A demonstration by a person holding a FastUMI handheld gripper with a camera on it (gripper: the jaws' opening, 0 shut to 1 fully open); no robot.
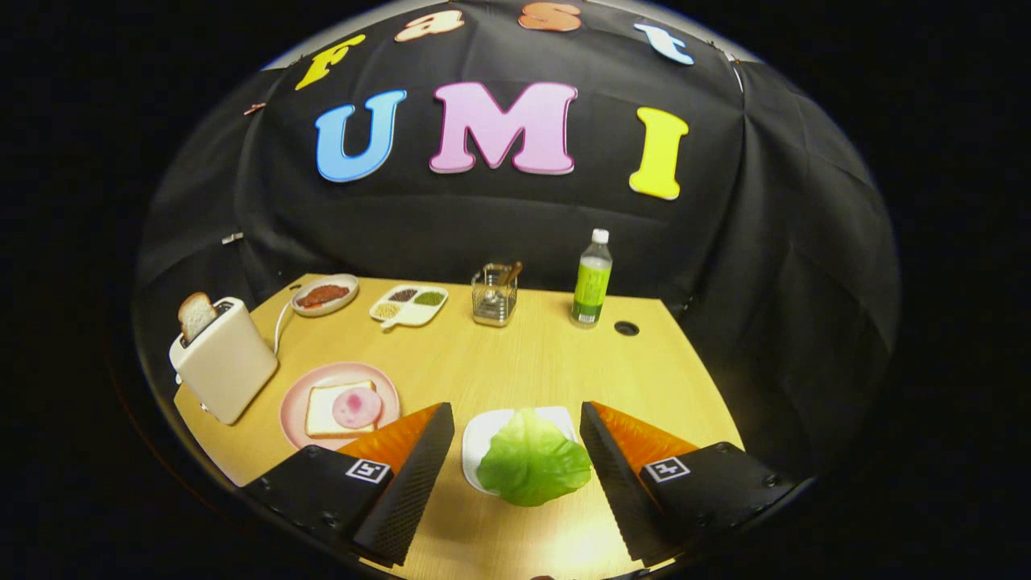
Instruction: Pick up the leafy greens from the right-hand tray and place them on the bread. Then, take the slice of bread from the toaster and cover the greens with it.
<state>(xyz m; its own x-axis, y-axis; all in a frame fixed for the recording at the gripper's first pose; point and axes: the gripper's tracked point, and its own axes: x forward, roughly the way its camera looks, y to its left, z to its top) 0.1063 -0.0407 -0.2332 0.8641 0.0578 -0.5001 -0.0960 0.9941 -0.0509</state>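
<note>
**Bench set, greens waiting**

On the wooden bench (523,362), the leafy greens (533,457) lie on a white tray (477,439) between the spread claw (515,451) fingers. Bread (326,409) sits at ten o'clock. The leaf looks light and floppy; pinch its rim.

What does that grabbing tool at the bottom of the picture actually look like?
The gripper has two wedge-shaped fingers that taper to a point. Their inner faces carry a fine ribbed, grid-like texture. Each finger sits on a blocky base with visible screws, and each base bears a small square black-and-white marker. No cables are visible.
</note>
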